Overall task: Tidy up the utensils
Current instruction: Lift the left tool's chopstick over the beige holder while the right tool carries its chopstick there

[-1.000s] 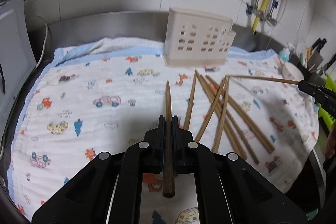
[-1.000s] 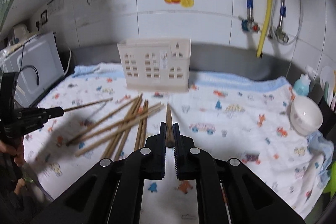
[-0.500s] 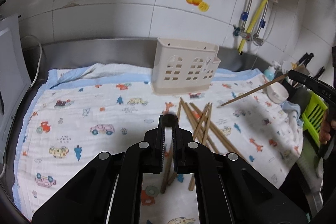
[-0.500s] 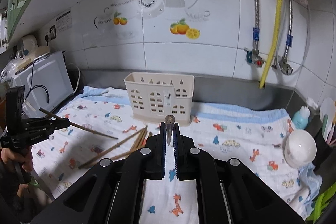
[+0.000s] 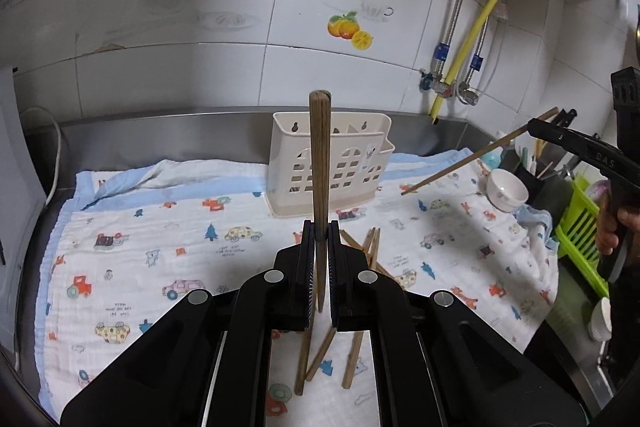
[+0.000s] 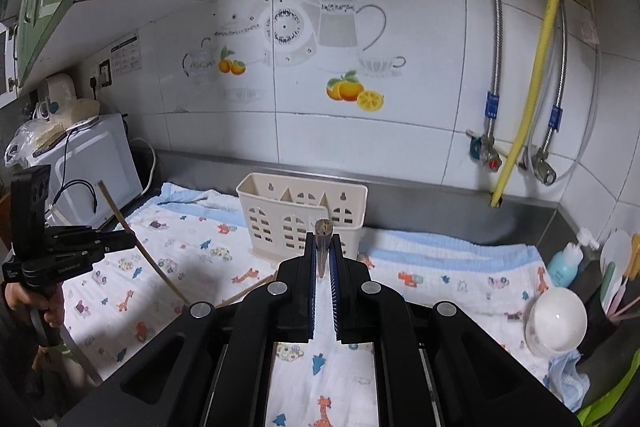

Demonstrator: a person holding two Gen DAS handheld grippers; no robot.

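Note:
My left gripper [image 5: 319, 231] is shut on a brown wooden chopstick [image 5: 319, 163], held upright above the cloth in front of the cream utensil holder [image 5: 332, 167]. Several loose chopsticks [image 5: 362, 247] lie on the printed cloth below it. My right gripper [image 6: 323, 242] is shut on another chopstick [image 6: 323, 231], seen end-on, raised and pointing toward the holder [image 6: 301, 215]. In the left wrist view the right gripper [image 5: 536, 126] holds its chopstick [image 5: 472, 159] slanting down to the left. In the right wrist view the left gripper [image 6: 130, 241] holds its chopstick [image 6: 140, 247] at the left.
A printed cloth [image 5: 160, 235] covers the steel counter. A white bowl [image 6: 556, 321] and a blue-capped bottle [image 6: 566, 263] stand at the right, beside a green rack [image 5: 580, 227]. A white appliance [image 6: 92, 167] stands at the left. Pipes and a yellow hose [image 6: 536, 67] run down the tiled wall.
Both grippers have lifted their chopsticks off the cloth and risen. The left chopstick has turned from lying flat to upright. The right chopstick now slants above the cloth.

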